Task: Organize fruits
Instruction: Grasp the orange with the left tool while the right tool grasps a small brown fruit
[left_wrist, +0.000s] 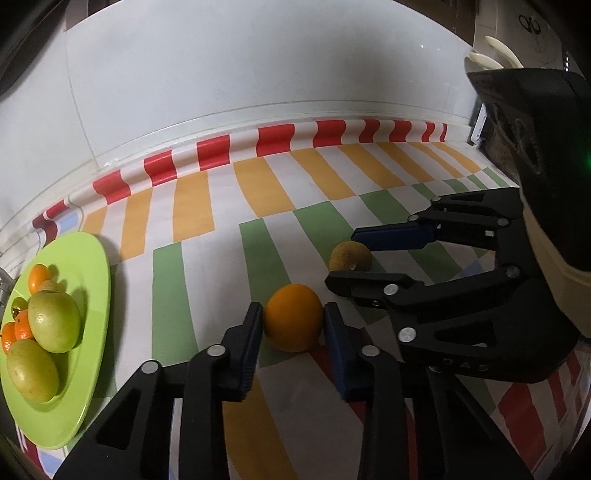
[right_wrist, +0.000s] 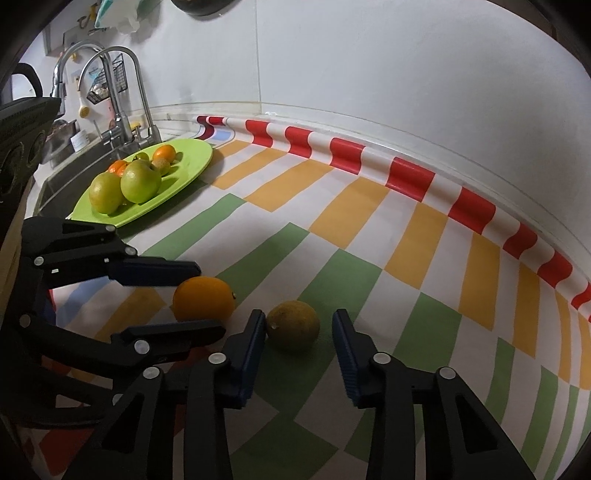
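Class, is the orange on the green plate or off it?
Off: the orange rests on the striped cloth, apart from the green plate.

- The orange (left_wrist: 293, 317) sits between the left gripper's (left_wrist: 293, 325) pads, filling that gap; both pads appear to touch it.
- At 2 o'clock of it, near by, the yellowish fruit (left_wrist: 350, 256) lies between the right gripper's (left_wrist: 343, 254) fingers, so the two tools crowd that side.
- In the right wrist view the right gripper (right_wrist: 299, 332) has one pad against the fruit and a gap on the other side.
- Toward 12 o'clock the striped cloth (left_wrist: 258, 192) lies bare up to the white wall (left_wrist: 258, 66).
- At 9 o'clock the green plate (left_wrist: 92, 266) with piled fruit stands well apart, with open cloth between.
- Beyond the plate, the faucet (right_wrist: 122, 92) and sink (right_wrist: 66, 170) bound that end.
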